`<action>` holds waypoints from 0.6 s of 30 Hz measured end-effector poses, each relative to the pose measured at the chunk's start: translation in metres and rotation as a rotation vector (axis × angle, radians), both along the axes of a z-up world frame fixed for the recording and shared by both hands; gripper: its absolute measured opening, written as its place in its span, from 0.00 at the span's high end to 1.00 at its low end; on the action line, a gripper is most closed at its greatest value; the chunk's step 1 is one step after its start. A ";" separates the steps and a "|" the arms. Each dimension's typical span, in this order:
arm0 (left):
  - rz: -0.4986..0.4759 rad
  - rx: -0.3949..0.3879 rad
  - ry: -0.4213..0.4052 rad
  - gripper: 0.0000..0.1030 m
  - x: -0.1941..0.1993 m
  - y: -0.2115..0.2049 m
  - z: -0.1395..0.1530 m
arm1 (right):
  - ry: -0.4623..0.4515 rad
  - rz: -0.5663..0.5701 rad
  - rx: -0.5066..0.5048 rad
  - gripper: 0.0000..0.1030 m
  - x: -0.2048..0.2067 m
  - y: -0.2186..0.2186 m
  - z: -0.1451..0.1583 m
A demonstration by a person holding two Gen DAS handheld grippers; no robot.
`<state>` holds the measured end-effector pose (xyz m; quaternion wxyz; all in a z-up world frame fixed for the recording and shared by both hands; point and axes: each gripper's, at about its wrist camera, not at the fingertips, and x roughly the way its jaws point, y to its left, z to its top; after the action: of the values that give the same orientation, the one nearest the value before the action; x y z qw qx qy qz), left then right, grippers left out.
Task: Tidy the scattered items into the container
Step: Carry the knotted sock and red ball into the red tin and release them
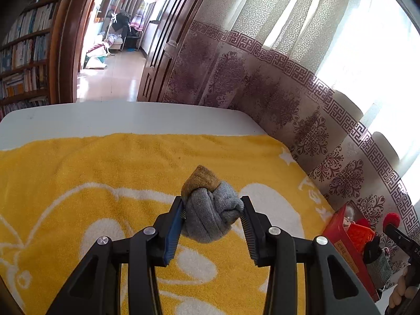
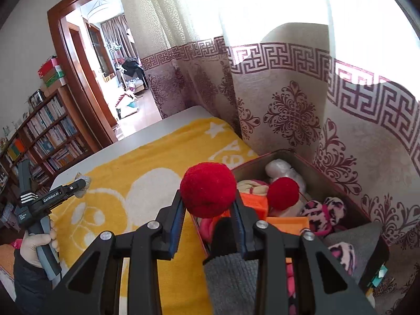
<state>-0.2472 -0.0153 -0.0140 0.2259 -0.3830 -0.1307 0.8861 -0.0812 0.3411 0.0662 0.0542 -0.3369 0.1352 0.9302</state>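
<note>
Here, my left tongs (image 1: 214,211) squeeze a rolled-up sock (image 1: 210,210), and the sock fills the whole gap between the two jaws. It is a soft grey bundle, folded round like a ball, with a brown-yellow tip poking out at the far end. It hangs a little above the yellow towel (image 1: 105,162), which has white shapes on it and covers most of the white table (image 1: 105,118). My right tongs (image 2: 208,210) are closed tight too. They hold a knitted thing with a big fluffy red pom-pom (image 2: 207,193) sitting right at the tips of the jaws. A black part and a grey ribbed part (image 2: 231,275) hang down below, between the jaws and close to the camera. This thing is over the near edge of the red box (image 2: 349,183), which stands at the right side of the towel, next to the patterned curtain (image 2: 288,113). Inside the box I see a second red pom-pom (image 2: 283,193), something orange (image 2: 286,223), a pink and black spotted fluffy thing (image 2: 323,210), and a white soft lump (image 2: 283,170) at the back. From the right camera I can also see my left hand (image 2: 36,246) far off to the left, holding the other tongs over the towel, well apart from the box.
</note>
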 end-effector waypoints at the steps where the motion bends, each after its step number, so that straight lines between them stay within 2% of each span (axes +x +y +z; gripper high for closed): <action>1: -0.009 0.000 0.005 0.58 0.004 0.005 0.003 | -0.001 -0.020 -0.003 0.64 0.005 0.010 -0.001; 8: -0.142 -0.020 0.039 0.58 0.045 0.060 0.024 | -0.007 -0.091 -0.027 0.64 0.021 0.060 -0.006; 12: -0.219 -0.002 0.050 0.58 0.067 0.094 0.036 | -0.034 -0.081 -0.028 0.64 0.018 0.066 -0.016; 17: -0.311 -0.018 0.074 0.58 0.095 0.139 0.049 | -0.090 -0.068 -0.023 0.64 0.008 0.078 -0.034; 18: -0.327 -0.019 0.077 0.58 0.100 0.147 0.051 | -0.098 -0.062 -0.024 0.62 0.006 0.080 -0.037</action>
<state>-0.1469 0.1319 0.0366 0.3685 -0.3670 -0.0495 0.8527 -0.0747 0.4210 0.0297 0.0853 -0.3786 0.1540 0.9087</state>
